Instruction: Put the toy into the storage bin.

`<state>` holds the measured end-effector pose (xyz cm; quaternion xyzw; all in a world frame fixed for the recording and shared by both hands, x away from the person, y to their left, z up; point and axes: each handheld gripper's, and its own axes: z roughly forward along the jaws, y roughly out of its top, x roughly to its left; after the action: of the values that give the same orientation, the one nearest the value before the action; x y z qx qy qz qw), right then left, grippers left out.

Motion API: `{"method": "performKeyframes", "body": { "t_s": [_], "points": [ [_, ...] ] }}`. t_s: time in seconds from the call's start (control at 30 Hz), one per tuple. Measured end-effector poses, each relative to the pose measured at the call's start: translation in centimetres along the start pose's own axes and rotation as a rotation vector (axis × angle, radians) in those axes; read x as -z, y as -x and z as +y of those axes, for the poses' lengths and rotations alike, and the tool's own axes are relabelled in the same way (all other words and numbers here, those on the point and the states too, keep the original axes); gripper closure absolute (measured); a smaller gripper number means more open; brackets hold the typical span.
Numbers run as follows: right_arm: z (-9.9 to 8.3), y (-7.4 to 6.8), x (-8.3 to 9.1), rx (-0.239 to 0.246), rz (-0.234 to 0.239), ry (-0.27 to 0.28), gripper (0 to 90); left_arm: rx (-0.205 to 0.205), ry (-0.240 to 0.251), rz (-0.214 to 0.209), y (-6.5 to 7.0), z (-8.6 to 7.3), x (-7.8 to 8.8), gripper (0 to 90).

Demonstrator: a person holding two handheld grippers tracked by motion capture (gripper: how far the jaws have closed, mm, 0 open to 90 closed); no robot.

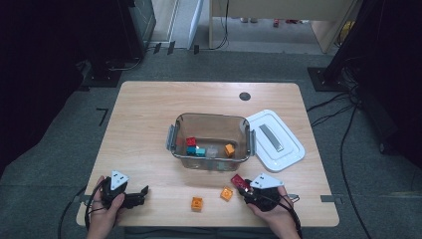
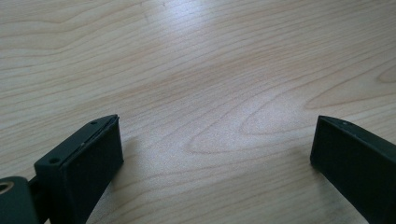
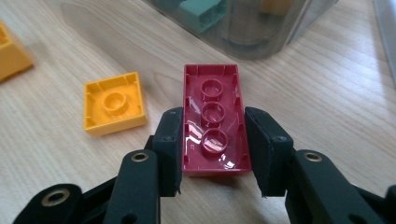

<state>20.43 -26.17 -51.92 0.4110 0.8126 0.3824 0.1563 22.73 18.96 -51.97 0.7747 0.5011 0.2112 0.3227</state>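
A pale wooden bench (image 1: 149,124) carries a clear box (image 1: 211,122) partly filled with bricks. Right gripper (image 3: 212,154): fingers closing on the red brick (image 3: 212,119), upside down just before the box, apparently gripped. Next: lift it over the rim. Left gripper (image 2: 215,154): fingers spread, idle.

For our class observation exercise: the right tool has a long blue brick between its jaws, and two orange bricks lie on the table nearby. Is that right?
Not quite: the brick between the jaws of the right tool is red, not blue, as the right gripper view shows. The rest holds: two orange bricks lie on the table nearby.
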Motion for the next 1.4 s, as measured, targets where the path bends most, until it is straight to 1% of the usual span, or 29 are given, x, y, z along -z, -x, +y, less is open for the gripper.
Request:
{"method": "performKeyframes", "body": {
  "t_s": [0.1,0.27,0.47,0.57,0.6,0.67,0.73,0.8,0.97,1.23,1.33,1.4],
  "points": [
    [0.1,0.0,0.2,0.004,0.024,0.011,60.2,0.000,0.000,0.000,0.0,0.0,0.0,2.1],
    [0.5,-0.1,1.0,0.016,0.029,0.047,60.2,0.000,0.000,0.000,0.0,0.0,0.0,2.1],
    [1.1,0.1,2.2,0.011,0.038,0.094,60.2,0.000,0.000,0.000,0.0,0.0,0.0,2.1],
    [1.6,0.1,3.0,0.023,0.047,0.117,60.2,0.000,0.000,0.000,0.0,0.0,0.0,2.1],
    [1.9,0.0,3.6,0.029,0.053,0.130,60.2,0.000,0.000,0.000,0.0,0.0,0.0,2.1],
    [2.1,0.0,3.9,0.031,0.058,0.136,60.2,0.000,0.000,0.000,0.0,0.0,0.0,2.1],
    [2.4,-0.1,4.5,0.037,0.068,0.147,60.2,0.000,0.000,0.000,0.0,0.0,0.0,2.1],
    [2.8,-0.1,5.1,0.031,0.089,0.160,60.2,0.000,0.000,0.000,0.0,0.0,0.0,2.1],
    [3.9,-0.5,6.4,0.054,0.097,0.180,60.2,0.000,0.000,0.000,0.0,0.0,0.0,2.1],
    [6.0,-0.7,8.2,0.081,0.114,0.225,60.2,0.000,0.000,0.000,0.0,0.0,0.0,2.1],
    [6.9,-0.6,8.7,0.079,0.126,0.241,60.2,0.000,-0.001,0.000,0.0,0.0,0.0,2.1],
    [7.5,-0.4,9.1,0.068,0.140,0.254,60.2,0.000,0.000,0.000,0.0,0.0,0.0,2.1]
  ]
}}
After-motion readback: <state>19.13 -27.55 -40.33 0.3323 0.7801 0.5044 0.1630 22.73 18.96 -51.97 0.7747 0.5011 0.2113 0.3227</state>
